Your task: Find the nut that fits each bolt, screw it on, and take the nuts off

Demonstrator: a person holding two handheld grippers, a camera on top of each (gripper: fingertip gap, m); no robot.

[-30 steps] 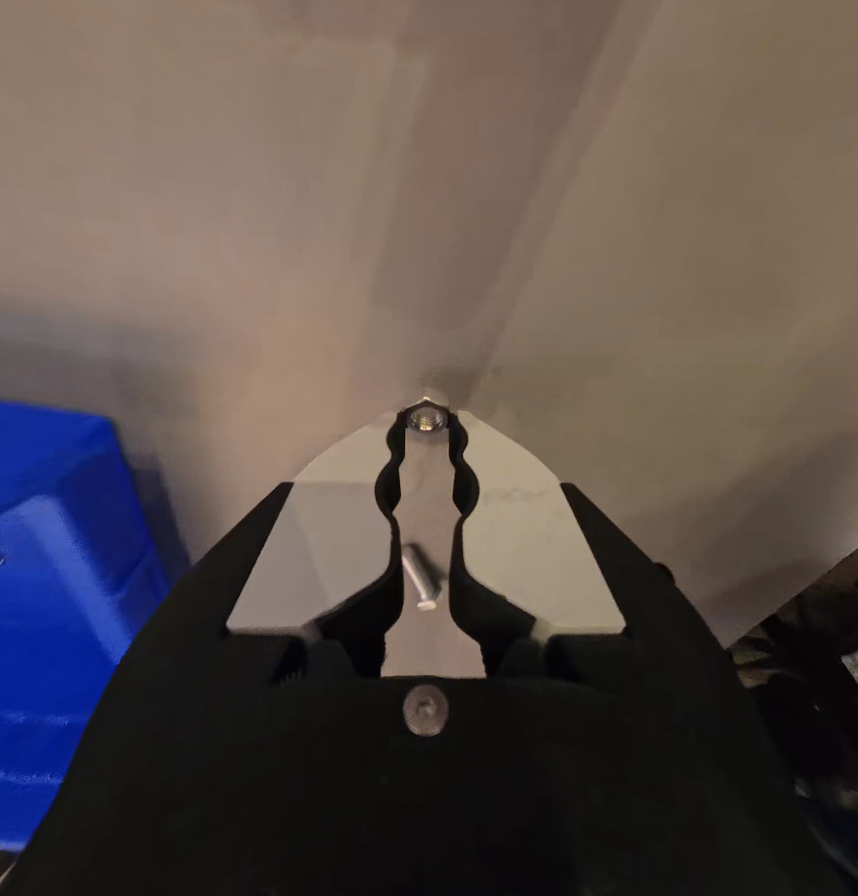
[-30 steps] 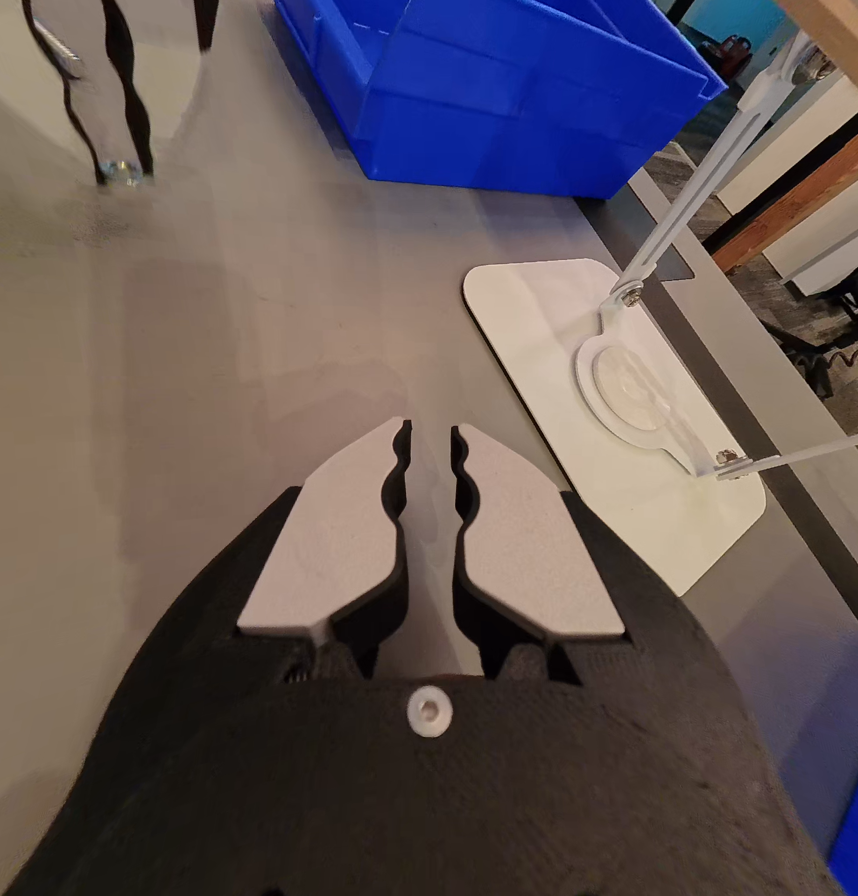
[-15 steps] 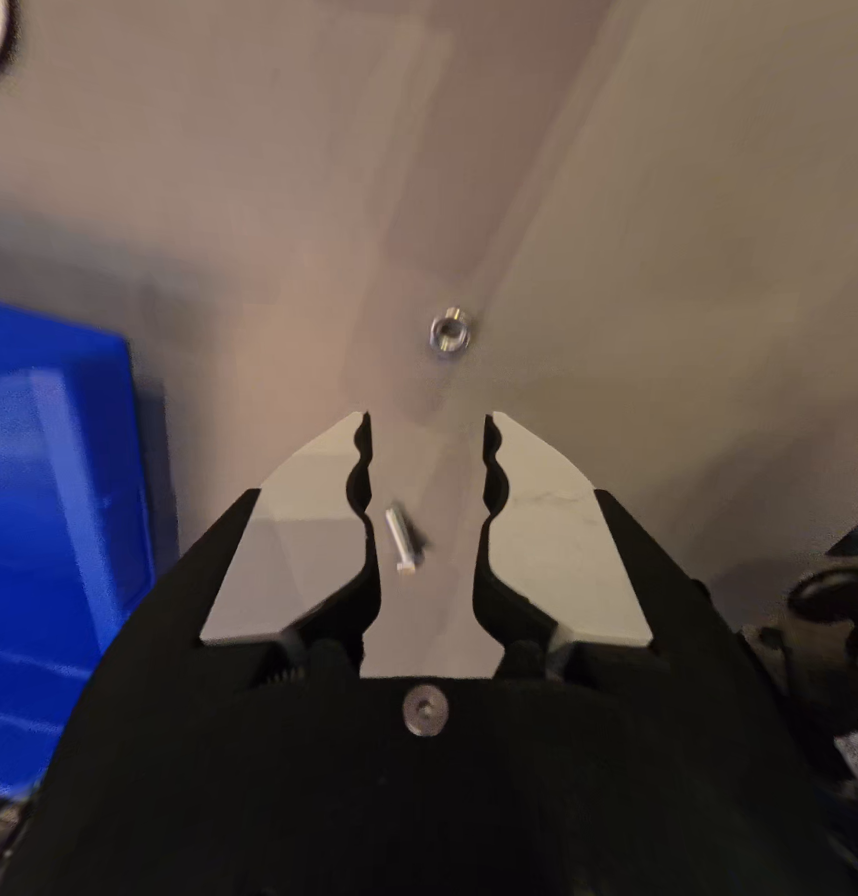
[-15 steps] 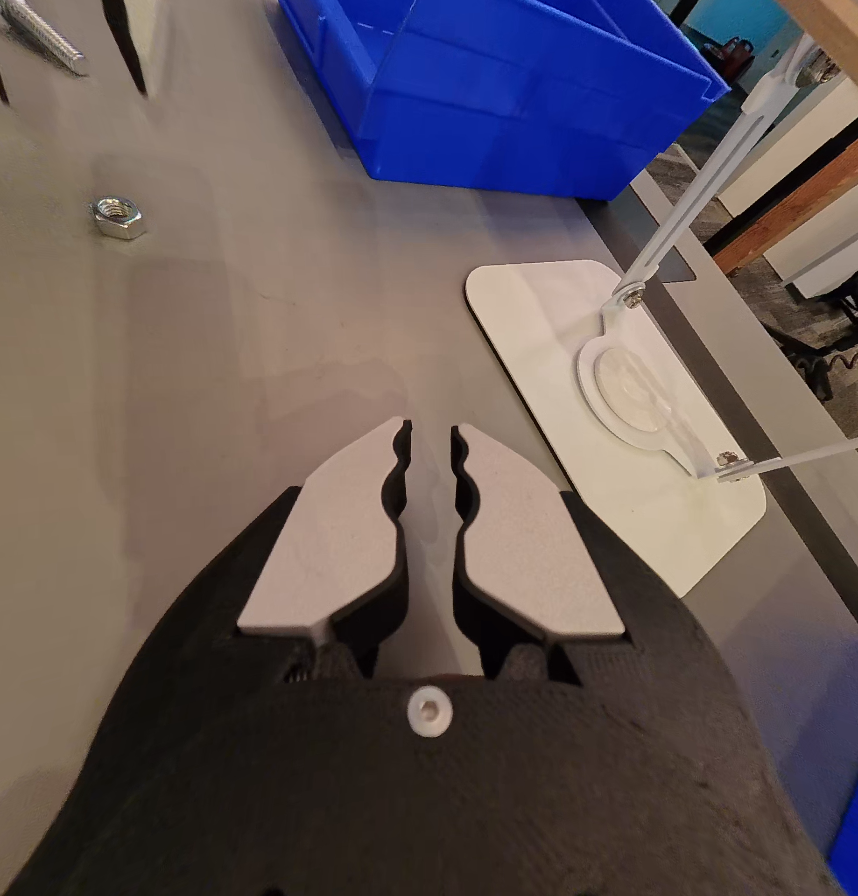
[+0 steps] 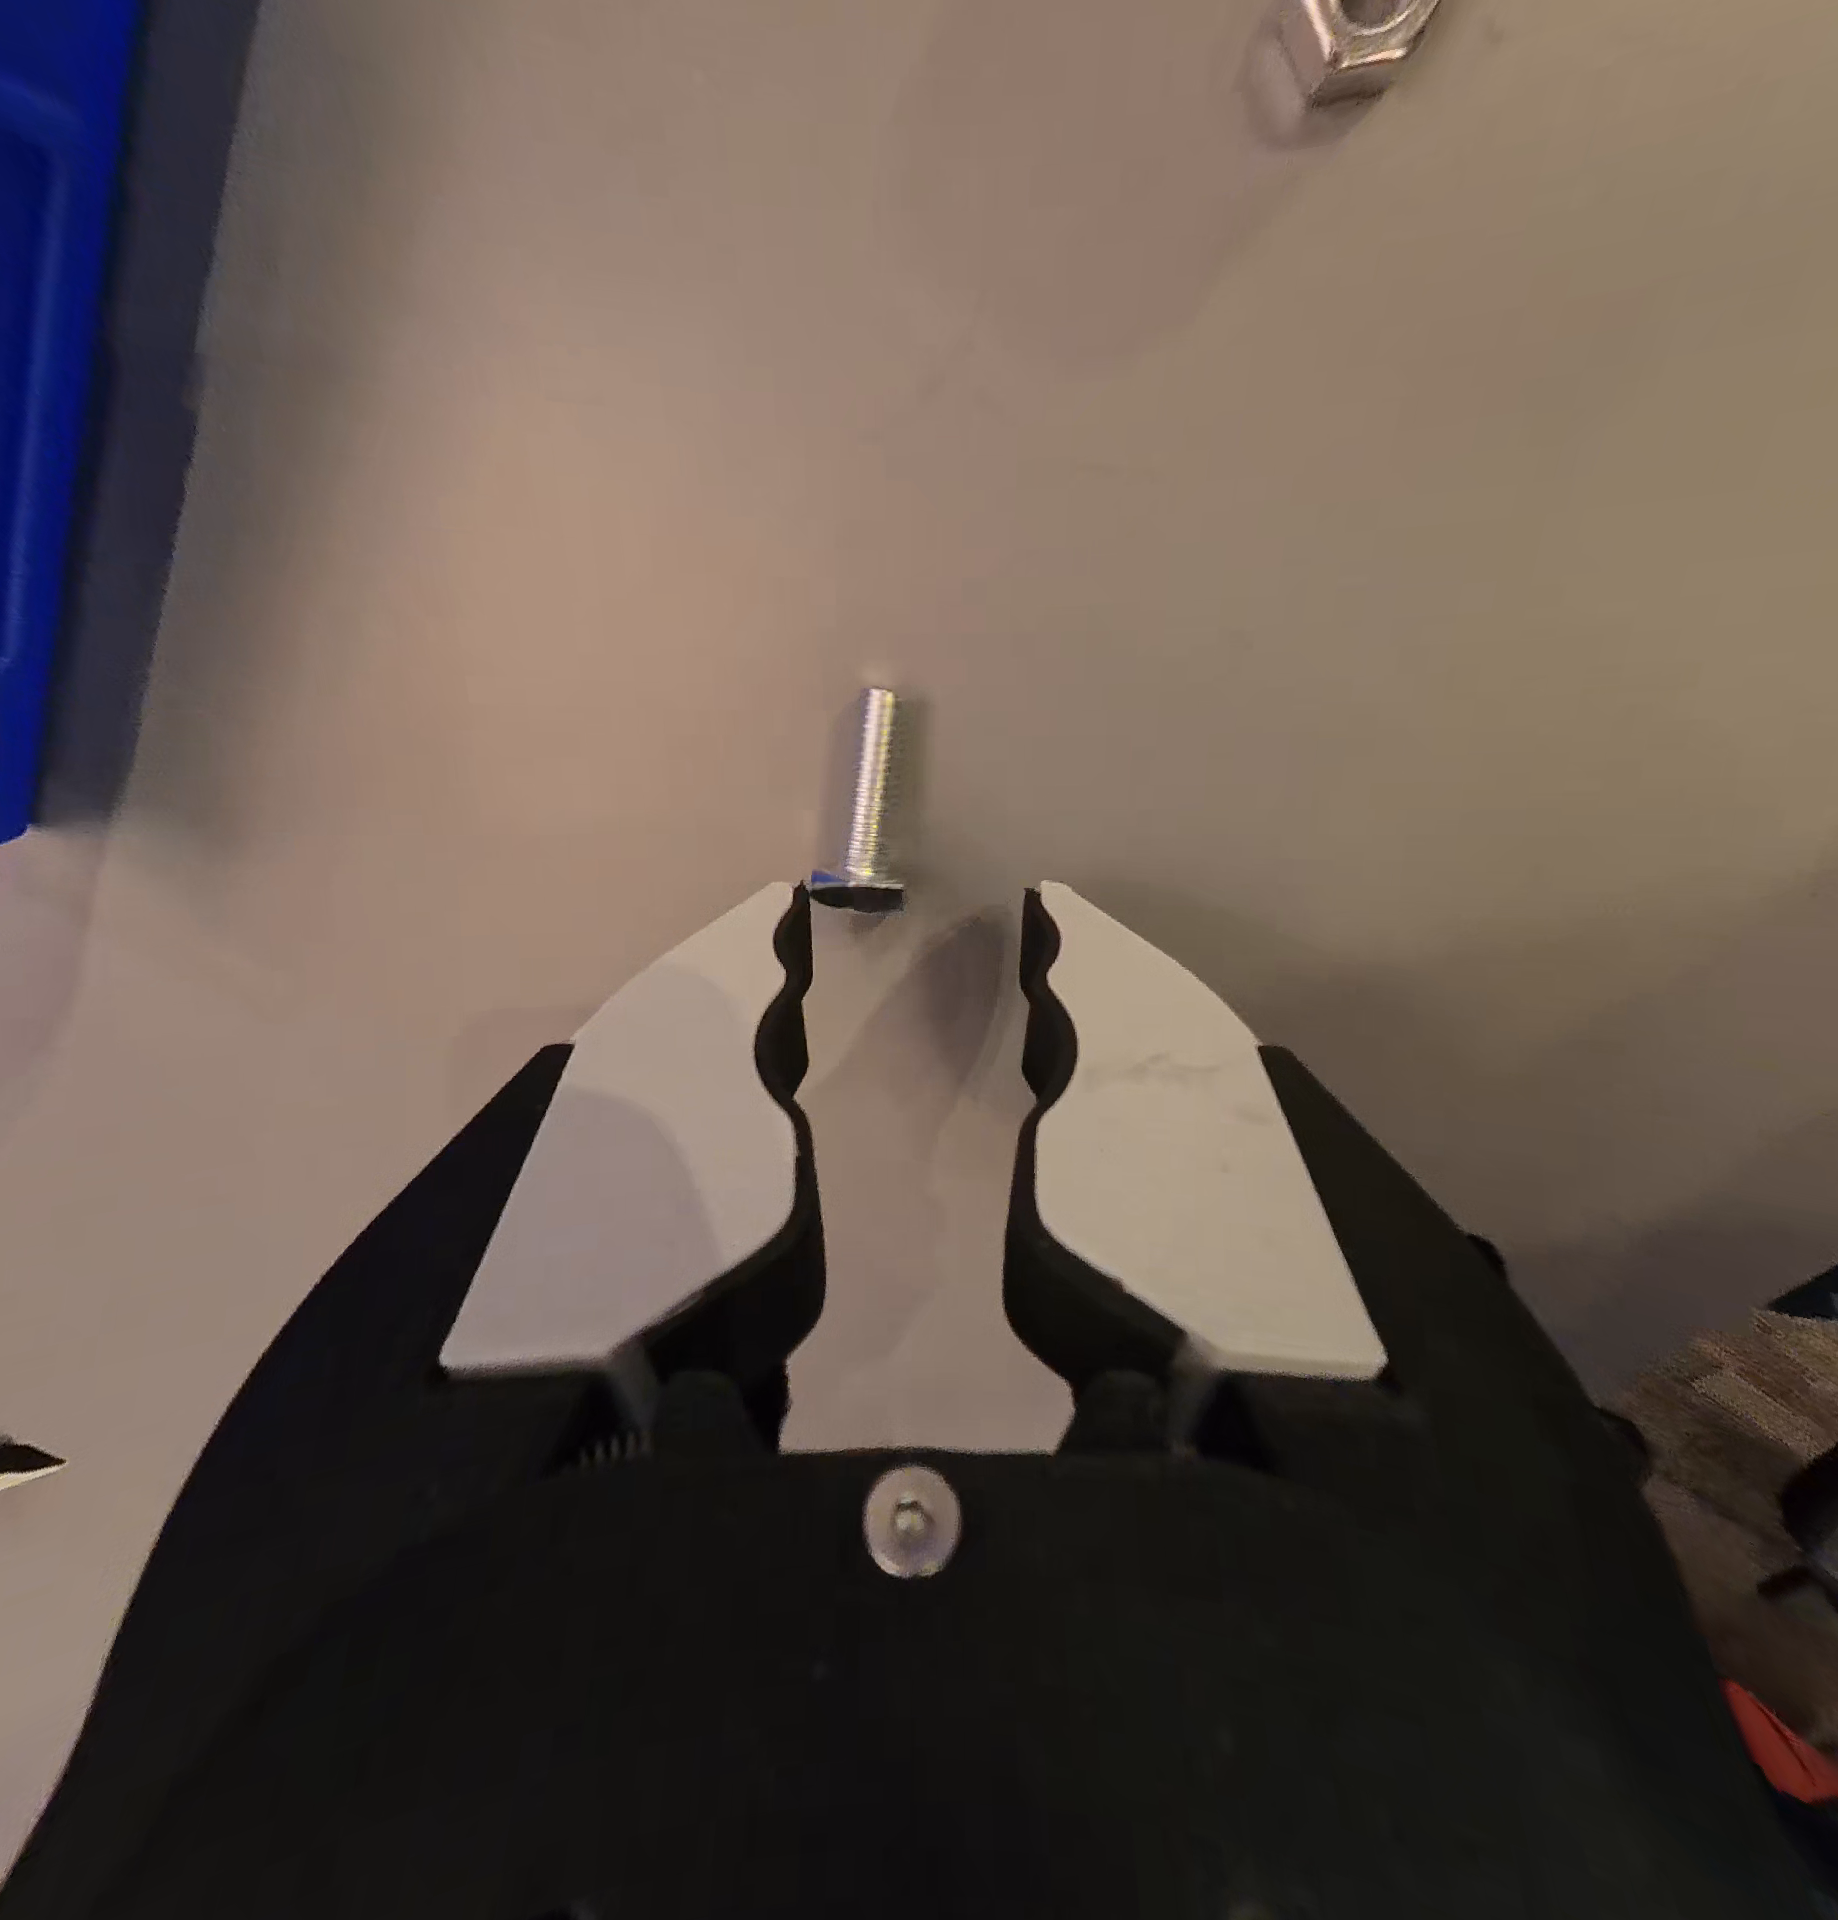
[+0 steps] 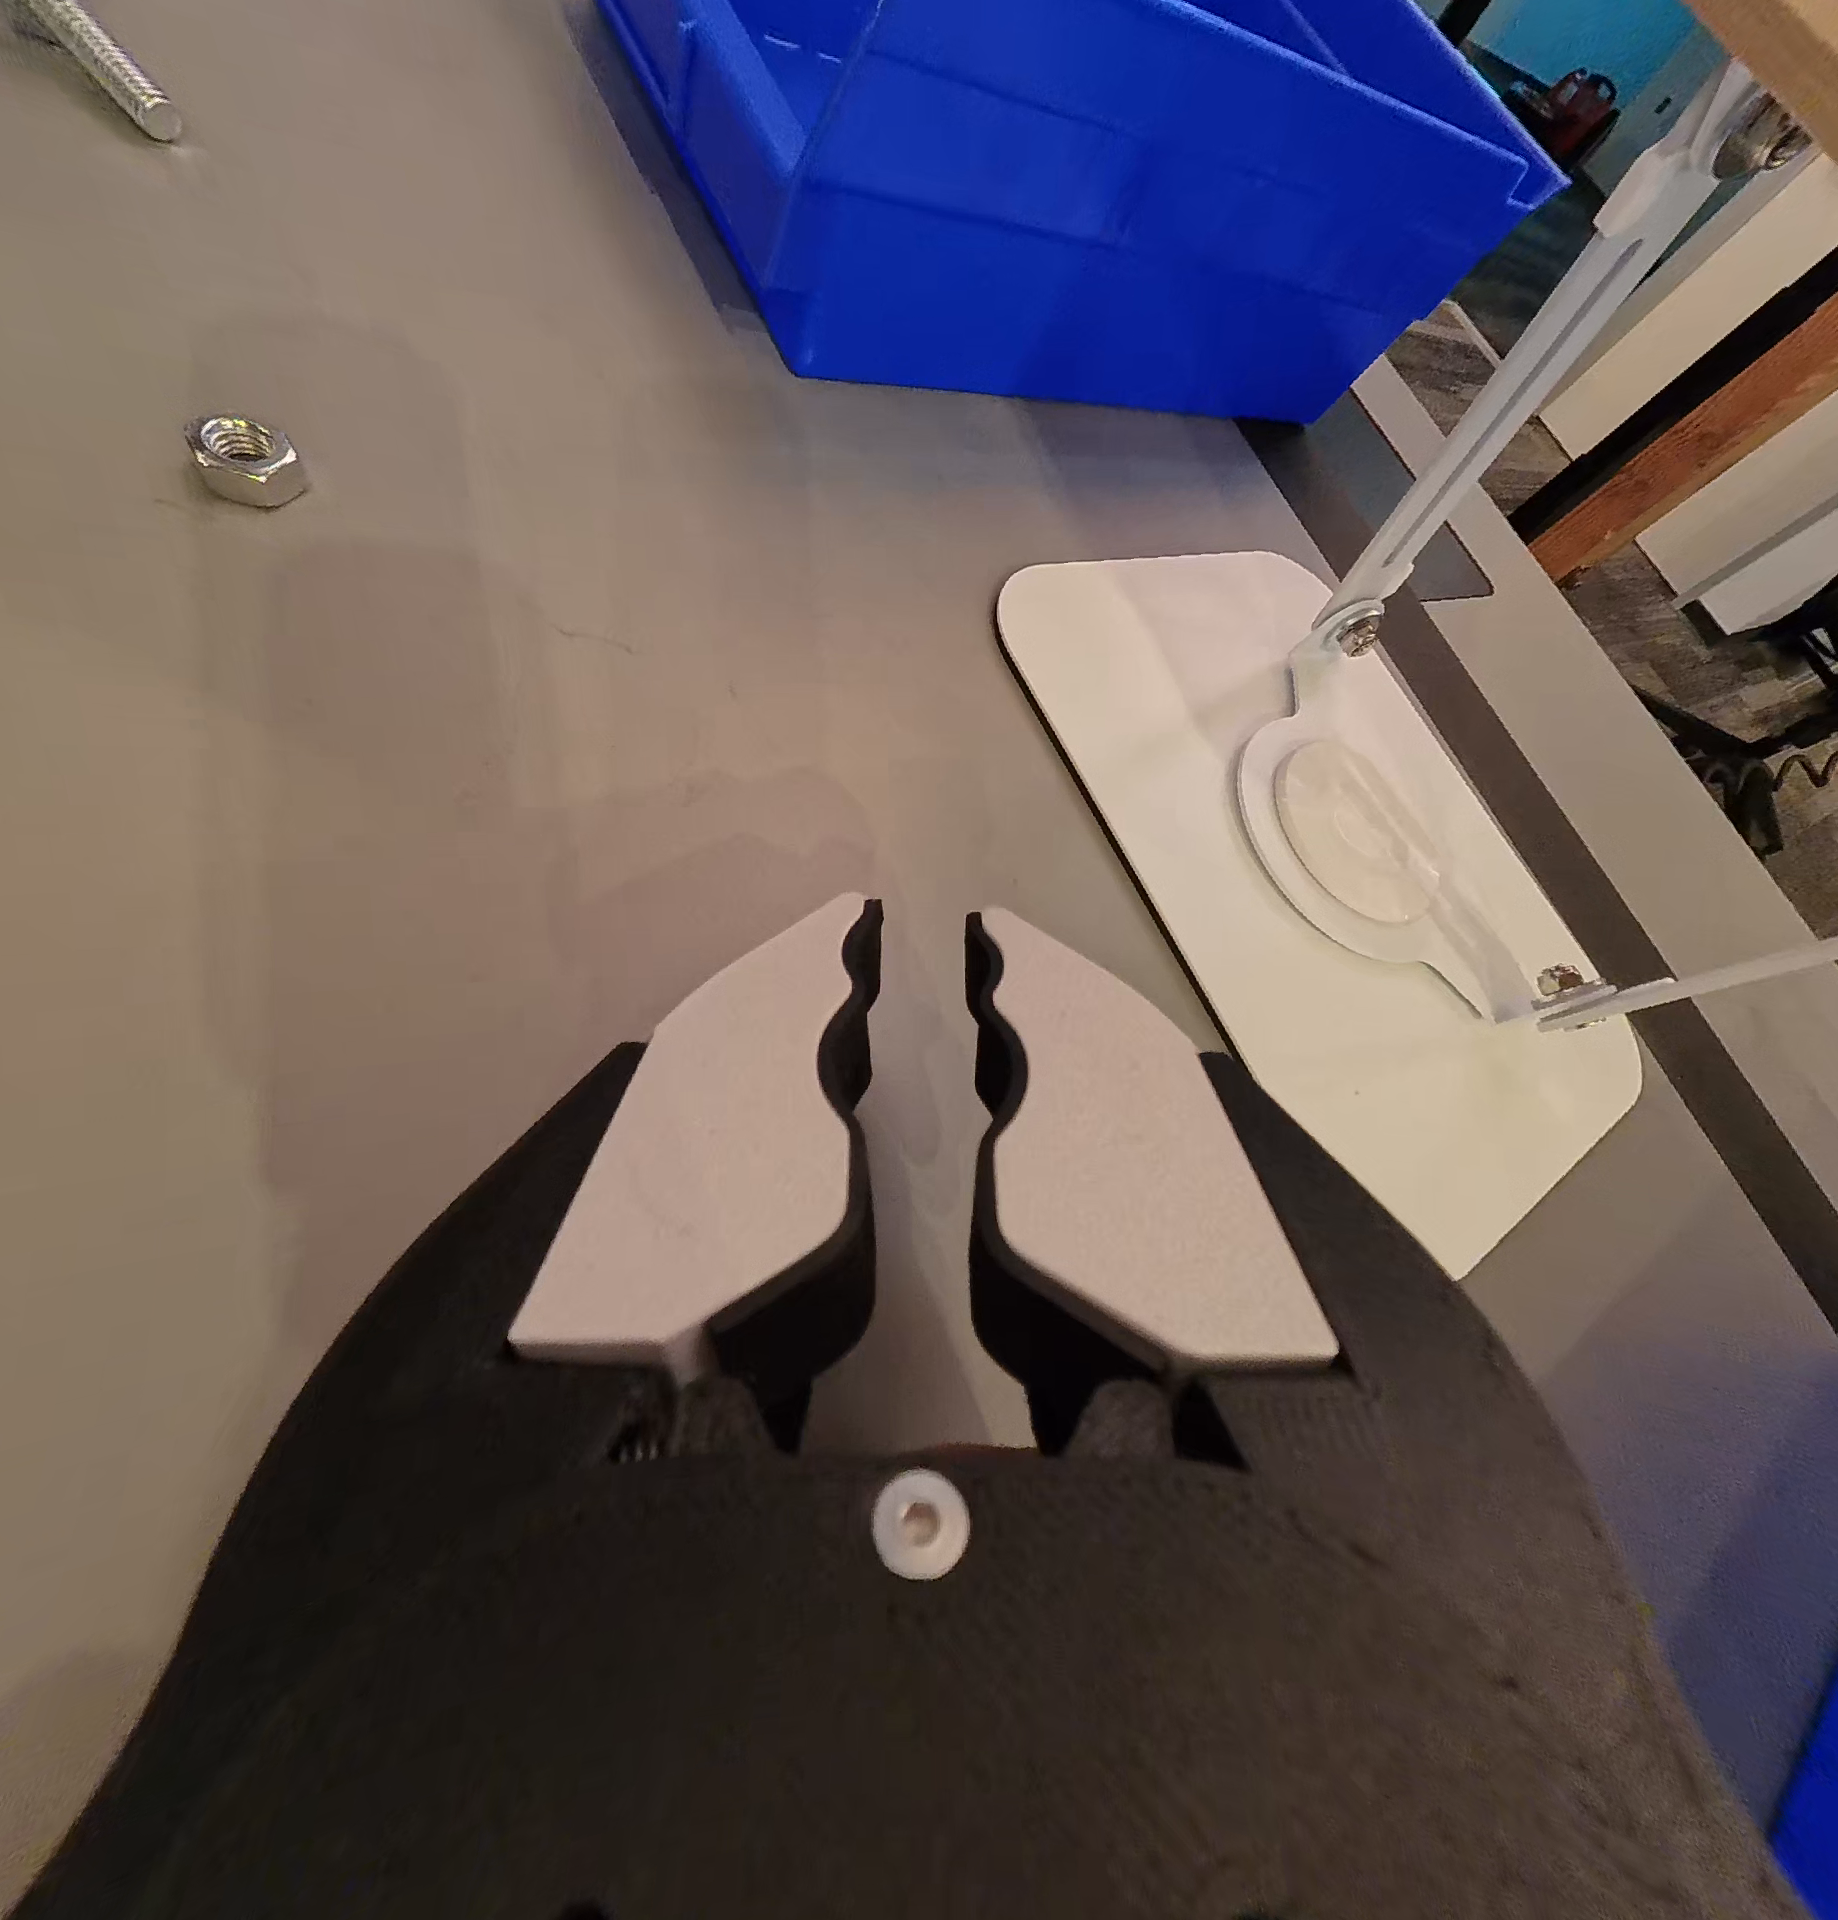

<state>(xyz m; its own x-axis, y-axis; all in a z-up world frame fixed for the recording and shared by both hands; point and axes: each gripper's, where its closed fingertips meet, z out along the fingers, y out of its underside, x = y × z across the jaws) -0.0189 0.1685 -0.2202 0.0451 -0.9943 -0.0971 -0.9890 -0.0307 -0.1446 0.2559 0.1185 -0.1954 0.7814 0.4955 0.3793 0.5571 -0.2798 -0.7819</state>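
hovering over a smooth grey table, the left gripper spreads its pale, wavy-edged fingers wide on nothing; a small threaded silver bolt lies just past the tips, its flat head close by the left fingertip. a shiny hex nut rests well apart on the matte surface, near the end of a longer threaded bolt. the right gripper is narrowly parted and bare, between a glossy blue plastic bin and a white rounded-corner stand base.
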